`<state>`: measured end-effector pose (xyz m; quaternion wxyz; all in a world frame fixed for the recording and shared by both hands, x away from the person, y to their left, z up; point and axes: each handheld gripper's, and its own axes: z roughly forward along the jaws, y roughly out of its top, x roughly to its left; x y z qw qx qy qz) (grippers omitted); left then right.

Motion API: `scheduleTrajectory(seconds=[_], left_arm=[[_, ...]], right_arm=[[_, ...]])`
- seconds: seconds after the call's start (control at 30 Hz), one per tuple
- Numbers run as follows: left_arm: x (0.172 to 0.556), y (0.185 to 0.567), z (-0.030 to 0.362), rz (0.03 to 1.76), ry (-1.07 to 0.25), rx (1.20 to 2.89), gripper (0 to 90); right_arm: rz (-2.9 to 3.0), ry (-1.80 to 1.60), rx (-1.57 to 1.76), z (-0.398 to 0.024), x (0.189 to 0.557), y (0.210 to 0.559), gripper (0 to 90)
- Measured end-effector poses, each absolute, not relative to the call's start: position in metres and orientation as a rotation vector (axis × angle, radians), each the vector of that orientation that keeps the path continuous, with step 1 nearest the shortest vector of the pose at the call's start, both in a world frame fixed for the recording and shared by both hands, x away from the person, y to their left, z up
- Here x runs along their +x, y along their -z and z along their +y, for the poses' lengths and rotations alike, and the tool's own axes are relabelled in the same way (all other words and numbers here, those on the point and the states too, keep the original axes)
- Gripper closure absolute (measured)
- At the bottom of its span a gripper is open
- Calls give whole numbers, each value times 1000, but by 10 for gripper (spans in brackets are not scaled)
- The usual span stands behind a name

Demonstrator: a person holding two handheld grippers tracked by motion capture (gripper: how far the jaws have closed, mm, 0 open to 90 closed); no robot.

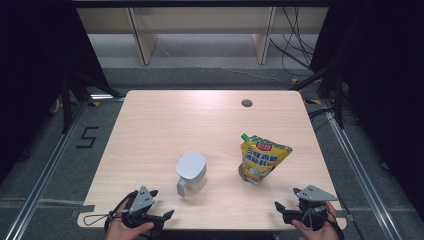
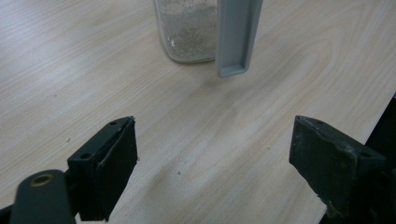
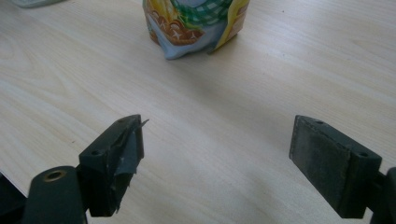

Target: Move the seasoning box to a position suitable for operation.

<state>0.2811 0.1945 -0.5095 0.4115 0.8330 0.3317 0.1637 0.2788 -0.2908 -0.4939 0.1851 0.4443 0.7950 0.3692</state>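
Observation:
A clear jug with a white lid and a grey handle stands near the middle of the wooden table. To its right a yellow pouch with a green cap stands leaning. My left gripper rests at the table's front left edge, open and empty, and points at the jug. Its fingertips stay well short of the handle. My right gripper sits at the front right edge, open and empty. It faces the base of the pouch, with bare wood between them.
A round cable hole lies near the table's far edge. Dark curtains flank both sides, and wooden shelving with loose cables stands beyond. A corner of the jug shows at the top left of the right gripper view.

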Motion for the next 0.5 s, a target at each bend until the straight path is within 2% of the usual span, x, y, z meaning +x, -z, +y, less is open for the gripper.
scheduleTrajectory(seconds=[0.5], left_arm=[[281,509,195,848,-417,2111,152]], right_arm=[[2229,-1019,1251,-293,280,494,179]])
